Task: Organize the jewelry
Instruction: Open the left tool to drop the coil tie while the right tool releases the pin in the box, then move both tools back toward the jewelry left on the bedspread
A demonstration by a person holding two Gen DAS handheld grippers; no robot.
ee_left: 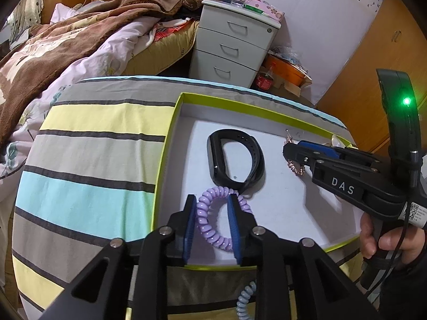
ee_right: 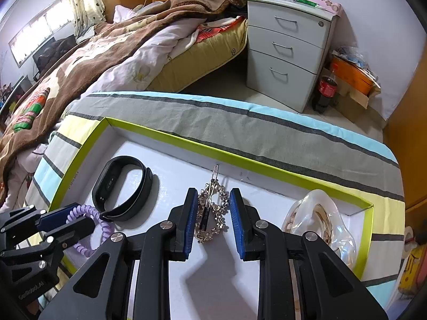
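A shallow white box with a lime-green rim (ee_left: 240, 104) (ee_right: 186, 144) lies on a striped cloth. Inside it are a black fitness band (ee_left: 216, 157) (ee_right: 106, 184) and a purple spiral hair tie (ee_left: 210, 236) (ee_right: 88, 210). My left gripper (ee_left: 212, 200) (ee_right: 62, 220) stands open over that tie. One strand of the coil runs between its blue pads and rests on the box floor. My right gripper (ee_right: 213, 194) (ee_left: 289, 153) is shut on a jewelled hair clip (ee_right: 212, 213) (ee_left: 296, 169) just above the floor at the box's back wall.
A pearly shell-shaped piece (ee_right: 320, 221) sits in the box's right end. A blue-grey spiral tie (ee_left: 244, 301) lies on the cloth outside the near rim. A hand (ee_left: 387, 240) holds the right gripper. Beyond are a bed (ee_right: 106, 53), a white drawer unit (ee_right: 288, 50) and a cola bottle (ee_right: 325, 90).
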